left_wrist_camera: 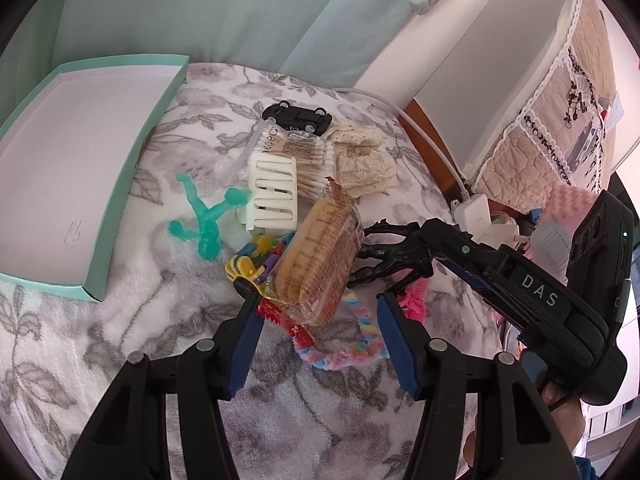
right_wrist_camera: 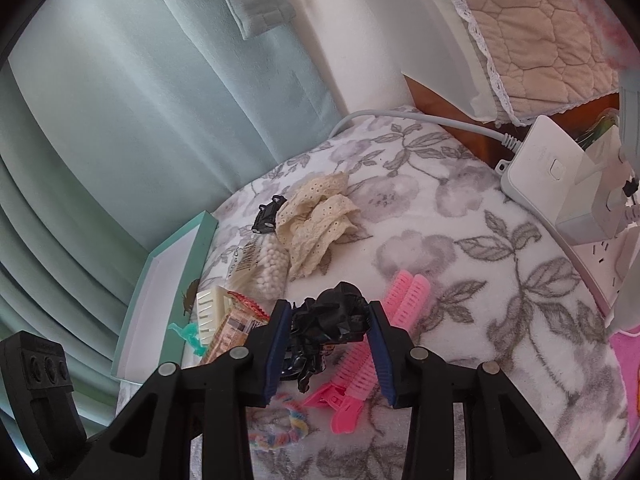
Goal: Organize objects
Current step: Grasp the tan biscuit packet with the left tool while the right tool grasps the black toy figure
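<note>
My right gripper (right_wrist_camera: 329,330) is clamped on the black skeleton hand (right_wrist_camera: 326,322), over the pink hair rollers (right_wrist_camera: 394,320) mid-blanket. My left gripper (left_wrist_camera: 320,316) hangs spread above the wrapped snack (left_wrist_camera: 316,256). The teal box lid (left_wrist_camera: 60,168) lies at the blanket's (left_wrist_camera: 120,340) left edge.

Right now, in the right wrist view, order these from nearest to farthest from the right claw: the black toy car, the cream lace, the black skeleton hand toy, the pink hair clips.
1. Black skeleton hand toy, between the right claw's fingers.
2. Pink hair clips, just right, partly under it.
3. Cream lace, farther ahead, left of centre.
4. Black toy car, beside the lace's left edge, slightly farther.
</note>
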`<move>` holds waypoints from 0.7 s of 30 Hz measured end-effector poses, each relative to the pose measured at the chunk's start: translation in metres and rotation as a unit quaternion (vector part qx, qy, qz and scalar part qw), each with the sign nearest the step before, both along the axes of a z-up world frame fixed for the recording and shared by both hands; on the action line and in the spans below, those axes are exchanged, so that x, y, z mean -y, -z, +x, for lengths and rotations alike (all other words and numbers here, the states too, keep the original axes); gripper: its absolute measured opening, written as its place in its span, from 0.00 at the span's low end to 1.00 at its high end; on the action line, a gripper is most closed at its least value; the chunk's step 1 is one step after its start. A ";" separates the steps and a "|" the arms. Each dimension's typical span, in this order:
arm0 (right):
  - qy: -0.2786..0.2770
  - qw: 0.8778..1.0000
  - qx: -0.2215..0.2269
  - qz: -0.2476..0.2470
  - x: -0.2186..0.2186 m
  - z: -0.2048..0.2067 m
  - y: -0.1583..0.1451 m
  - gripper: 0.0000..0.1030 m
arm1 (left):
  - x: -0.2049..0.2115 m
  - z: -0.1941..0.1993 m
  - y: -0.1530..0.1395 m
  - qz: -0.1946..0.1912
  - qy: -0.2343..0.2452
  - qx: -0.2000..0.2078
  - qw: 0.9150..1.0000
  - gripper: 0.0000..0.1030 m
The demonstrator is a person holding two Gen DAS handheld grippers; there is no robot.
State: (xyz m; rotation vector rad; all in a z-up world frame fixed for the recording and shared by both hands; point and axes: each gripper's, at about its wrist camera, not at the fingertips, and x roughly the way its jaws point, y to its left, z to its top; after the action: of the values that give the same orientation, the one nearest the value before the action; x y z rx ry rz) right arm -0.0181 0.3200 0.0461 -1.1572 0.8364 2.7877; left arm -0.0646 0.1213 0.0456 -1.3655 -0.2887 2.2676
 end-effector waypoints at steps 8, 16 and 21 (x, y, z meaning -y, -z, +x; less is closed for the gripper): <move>-0.019 1.000 0.012 -0.002 0.009 -0.004 0.008 0.41 | 0.002 -0.001 0.002 0.016 -0.003 0.007 1.000 0.50; -0.021 1.000 0.013 -0.001 0.008 -0.007 0.009 0.35 | -0.002 -0.001 -0.004 0.026 0.009 -0.004 1.000 0.40; -0.022 1.000 0.019 -0.006 0.007 -0.010 0.010 0.34 | -0.009 -0.010 -0.003 0.021 0.008 -0.004 1.000 0.40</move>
State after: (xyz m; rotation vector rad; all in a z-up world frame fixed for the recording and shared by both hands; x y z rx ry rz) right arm -0.0277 0.3133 0.0359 -1.2397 0.8358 2.7899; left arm -0.0742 0.1306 0.0483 -1.3323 -0.3183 2.2408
